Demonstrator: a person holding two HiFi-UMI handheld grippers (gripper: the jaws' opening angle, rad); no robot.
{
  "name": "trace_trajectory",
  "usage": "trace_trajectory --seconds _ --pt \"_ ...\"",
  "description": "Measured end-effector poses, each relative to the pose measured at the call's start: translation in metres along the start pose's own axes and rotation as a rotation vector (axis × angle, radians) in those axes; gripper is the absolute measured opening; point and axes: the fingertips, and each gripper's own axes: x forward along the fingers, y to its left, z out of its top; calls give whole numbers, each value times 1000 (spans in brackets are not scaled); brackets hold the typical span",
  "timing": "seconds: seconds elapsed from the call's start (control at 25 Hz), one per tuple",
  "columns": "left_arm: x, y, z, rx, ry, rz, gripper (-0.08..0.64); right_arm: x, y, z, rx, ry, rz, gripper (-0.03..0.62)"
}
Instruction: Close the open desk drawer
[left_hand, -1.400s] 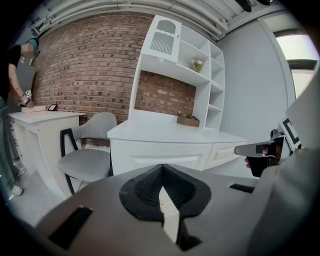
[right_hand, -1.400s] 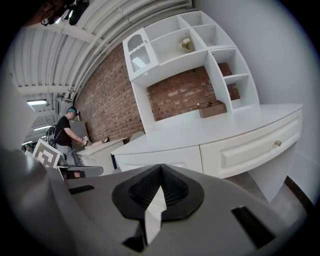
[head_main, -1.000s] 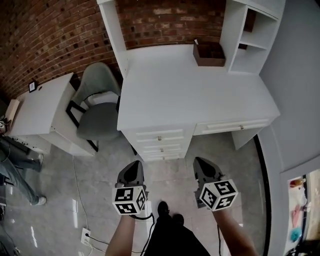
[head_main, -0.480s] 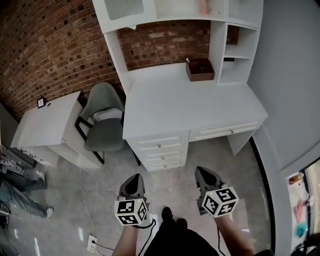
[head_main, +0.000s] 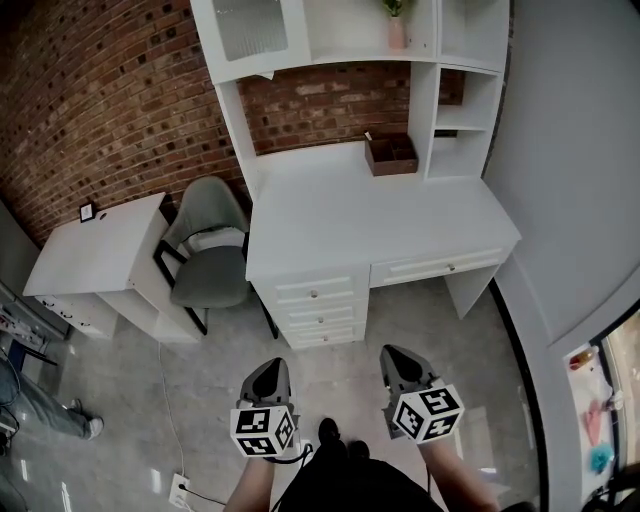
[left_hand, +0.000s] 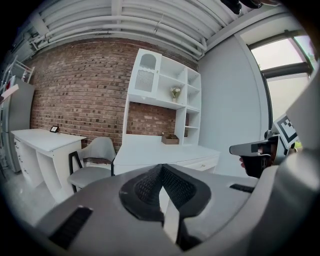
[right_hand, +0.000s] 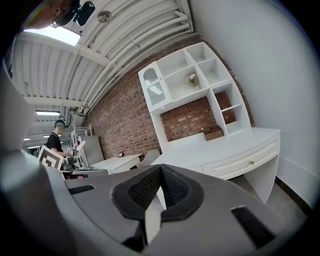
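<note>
The white desk (head_main: 370, 215) with a shelf hutch stands against the brick wall. Its wide drawer (head_main: 437, 267) with a small knob sits under the right half of the top and juts out slightly; it also shows in the right gripper view (right_hand: 245, 162) and the left gripper view (left_hand: 200, 165). A stack of three small drawers (head_main: 315, 312) fills the left side. My left gripper (head_main: 268, 368) and right gripper (head_main: 393, 355) hang over the floor well short of the desk. Both are shut with nothing held, the left gripper (left_hand: 161, 168) and right gripper (right_hand: 160, 168) pads meeting.
A grey chair (head_main: 208, 262) stands left of the desk, beside a second white desk (head_main: 95, 255). A brown box (head_main: 391, 153) sits at the back of the desktop. The grey wall (head_main: 570, 180) runs along the right. A person's legs (head_main: 40, 415) show at the left edge.
The view has drawn back and tilted up: the desk looks smaller and more of the hutch shows. Both grippers stay low, shut and side by side.
</note>
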Motion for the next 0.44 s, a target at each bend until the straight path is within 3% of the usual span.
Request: trace_trajectory --seconds 0.2,0.44 --pt "-12 -8 10 28 -28 -3 8 -12 8 6 -71 -6 2 5" --pt "-30 -9 6 28 -39 -4 9 -22 15 -1 -74 -12 -14 5"
